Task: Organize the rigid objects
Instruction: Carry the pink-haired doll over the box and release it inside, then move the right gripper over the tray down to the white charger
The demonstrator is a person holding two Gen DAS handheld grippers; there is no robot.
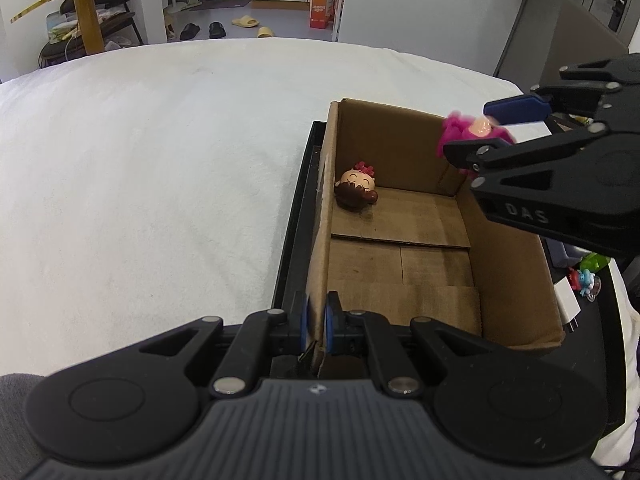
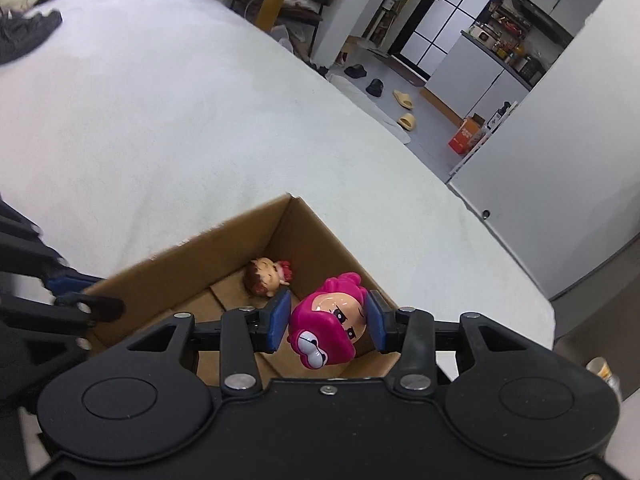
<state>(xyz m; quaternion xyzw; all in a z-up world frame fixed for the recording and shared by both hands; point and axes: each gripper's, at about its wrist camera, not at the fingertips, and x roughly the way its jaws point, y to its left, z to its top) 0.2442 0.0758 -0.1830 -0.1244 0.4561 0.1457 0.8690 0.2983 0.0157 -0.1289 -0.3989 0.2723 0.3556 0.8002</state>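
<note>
An open cardboard box (image 1: pixel 516 272) stands on a black tray (image 1: pixel 294 216) on the white bed. A brown-haired doll head (image 1: pixel 356 190) lies in the box's far left corner; it also shows in the right wrist view (image 2: pixel 266 278). My left gripper (image 1: pixel 318 322) is shut on the box's near left wall. My right gripper (image 2: pixel 328 320) is shut on a pink toy head (image 2: pixel 326 330) and holds it above the box's far right corner, as the left wrist view (image 1: pixel 472 128) shows.
The white bed cover (image 1: pixel 140 180) spreads left of the box. A small blue and red figure (image 1: pixel 584 280), a green item and a white plug (image 1: pixel 568 306) lie right of the box. Dark clothing (image 2: pixel 24 32) lies far off on the bed.
</note>
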